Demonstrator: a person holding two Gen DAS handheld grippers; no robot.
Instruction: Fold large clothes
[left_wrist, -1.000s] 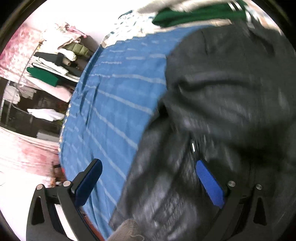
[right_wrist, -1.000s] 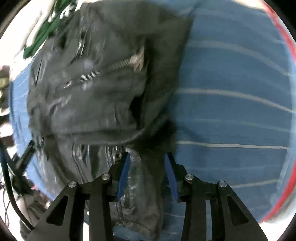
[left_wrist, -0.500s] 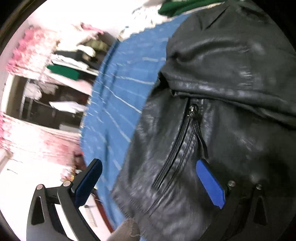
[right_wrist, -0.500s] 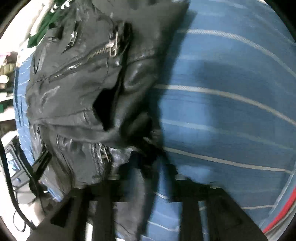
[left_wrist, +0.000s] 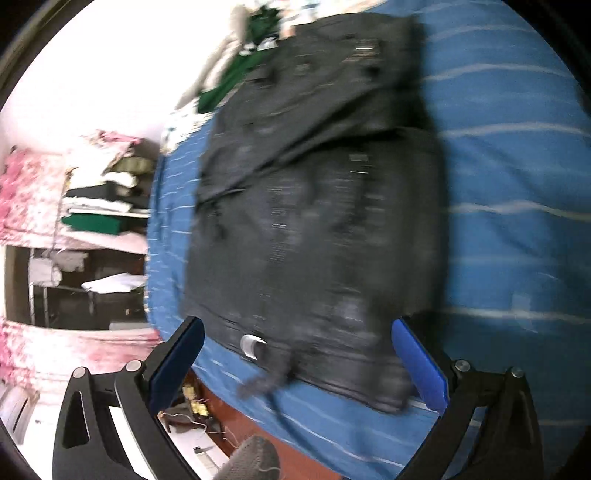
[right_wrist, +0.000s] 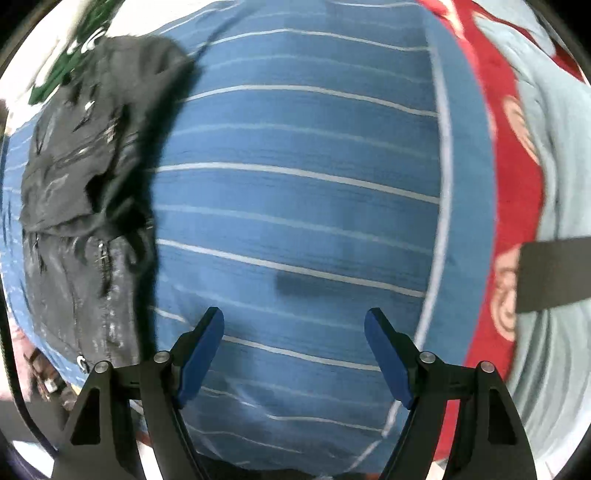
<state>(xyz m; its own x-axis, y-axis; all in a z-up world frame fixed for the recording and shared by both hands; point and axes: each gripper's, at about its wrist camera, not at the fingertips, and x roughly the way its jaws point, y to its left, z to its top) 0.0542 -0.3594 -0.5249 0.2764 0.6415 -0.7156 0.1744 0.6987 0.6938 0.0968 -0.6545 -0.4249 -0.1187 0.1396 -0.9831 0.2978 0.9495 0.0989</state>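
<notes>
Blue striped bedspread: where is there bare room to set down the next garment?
The widest free patch of bedspread lies between the black jacket and the red blanket, right under the opening, empty right claw. The far edge is crowded with green clothing.

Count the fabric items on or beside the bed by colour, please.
Black leather jacket: 1
Blue white-striped bedsheet: 1
Green garment behind the jacket: 1
Red patterned blanket: 1
Total: 4

Bright, overexposed background; motion blur and fisheye edges perhaps hide detail.
</notes>
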